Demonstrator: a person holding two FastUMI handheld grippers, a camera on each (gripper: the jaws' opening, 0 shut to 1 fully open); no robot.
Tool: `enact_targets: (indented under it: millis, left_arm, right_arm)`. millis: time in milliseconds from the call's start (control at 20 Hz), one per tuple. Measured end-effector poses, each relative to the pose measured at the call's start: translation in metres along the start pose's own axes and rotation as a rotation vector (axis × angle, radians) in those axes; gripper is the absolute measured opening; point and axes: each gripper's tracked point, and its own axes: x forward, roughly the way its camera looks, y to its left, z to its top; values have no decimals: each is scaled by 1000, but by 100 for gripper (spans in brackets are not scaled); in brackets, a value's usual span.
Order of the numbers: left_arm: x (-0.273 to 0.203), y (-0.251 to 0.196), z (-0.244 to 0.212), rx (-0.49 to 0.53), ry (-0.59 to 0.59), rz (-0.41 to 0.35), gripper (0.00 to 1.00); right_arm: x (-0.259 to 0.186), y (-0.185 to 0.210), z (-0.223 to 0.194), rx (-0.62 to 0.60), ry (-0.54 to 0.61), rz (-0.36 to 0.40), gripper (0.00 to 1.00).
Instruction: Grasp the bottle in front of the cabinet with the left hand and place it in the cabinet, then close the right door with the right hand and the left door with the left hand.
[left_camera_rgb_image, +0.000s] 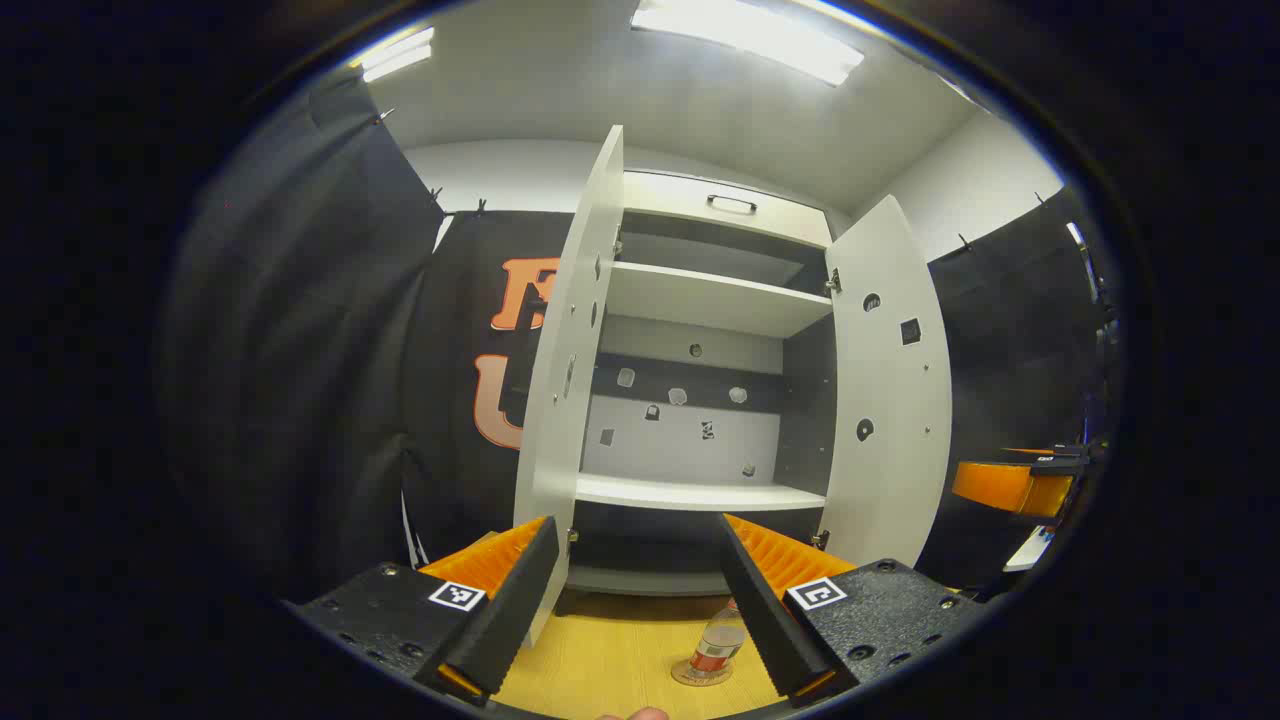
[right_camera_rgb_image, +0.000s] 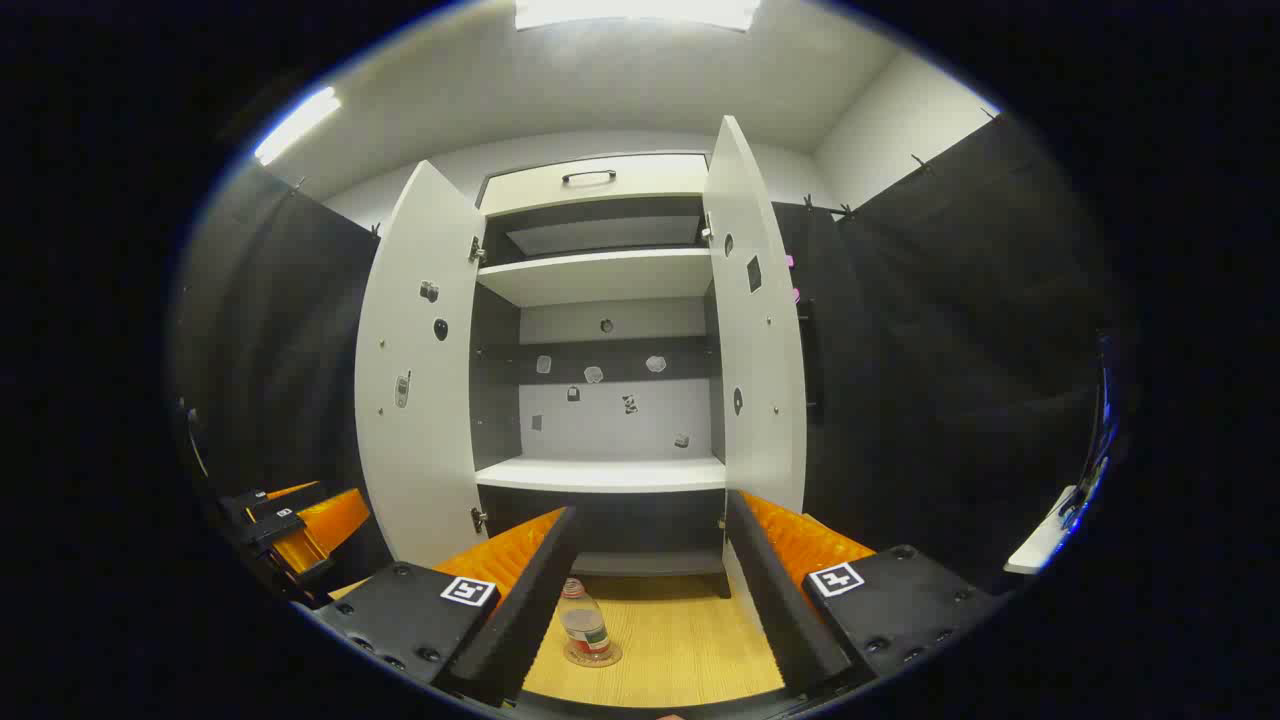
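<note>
A small clear plastic bottle is standing upright on a round coaster on the wooden floor, just in front of the open cabinet and outside it. In the right gripper view we are seeing the same bottle partly tucked behind the near finger, with bare planks between it and the cabinet's base.

Both doors are standing wide: the left door and the right door are swung outward, baring two white shelves, a dark back panel dotted with small stickers, and a drawer with a handle on top.

We are holding the left gripper above the floor, its fingers spread well apart, gripping nothing, the bottle showing low between them. The right gripper is likewise gaping, clamped on nothing, and is also showing far off at the edge of the left gripper view. Black cloth is lining the booth on either side, under ceiling lights.
</note>
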Motion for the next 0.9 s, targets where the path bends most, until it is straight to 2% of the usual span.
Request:
enact_targets:
  millis: [50, 100, 900]
  left_arm:
    - [0, 0, -3, -1, 7, 0, 92]
    - [-1, 1, -5, -2, 13, 1, 95]
    - [-8, 14, -7, -6, 18, 30, 94]
  right_arm:
    - [0, 0, -1, 1, 4, -2, 97]
    - [-1, -1, -2, 3, 8, -4, 97]
    - [-5, 2, -4, 9, 19, -6, 98]
